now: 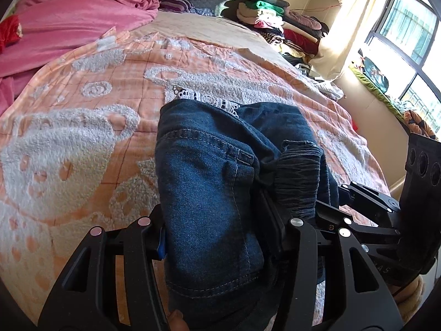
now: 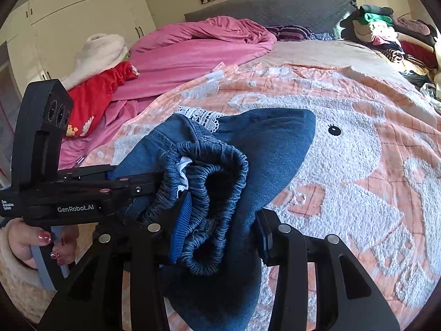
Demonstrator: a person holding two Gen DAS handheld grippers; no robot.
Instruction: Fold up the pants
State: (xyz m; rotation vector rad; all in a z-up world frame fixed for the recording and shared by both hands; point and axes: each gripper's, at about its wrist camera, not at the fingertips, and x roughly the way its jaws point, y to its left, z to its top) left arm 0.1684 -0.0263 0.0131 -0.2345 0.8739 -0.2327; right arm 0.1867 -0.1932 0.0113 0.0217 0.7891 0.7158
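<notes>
Blue denim pants (image 1: pixel 209 165) with an elastic waistband (image 2: pixel 217 165) and a white lace trim (image 1: pixel 217 100) hang bunched above the peach bedspread (image 1: pixel 82 127). My left gripper (image 1: pixel 217 231) is shut on a thick fold of the denim. My right gripper (image 2: pixel 223 231) is shut on the gathered waistband and the cloth beside it. The two grippers stand close side by side: the right gripper (image 1: pixel 355 195) shows at the right of the left wrist view, and the left gripper (image 2: pixel 137 184) reaches in from the left of the right wrist view, held by a hand (image 2: pixel 33 245).
A pink duvet (image 2: pixel 193 52) and a red garment (image 2: pixel 96 93) lie at the bed's far left. A pile of clothes (image 1: pixel 275 19) sits at the far right corner by the grey headboard (image 2: pixel 275 8). A window (image 1: pixel 408 41) is on the right, wardrobes (image 2: pixel 91 13) on the left.
</notes>
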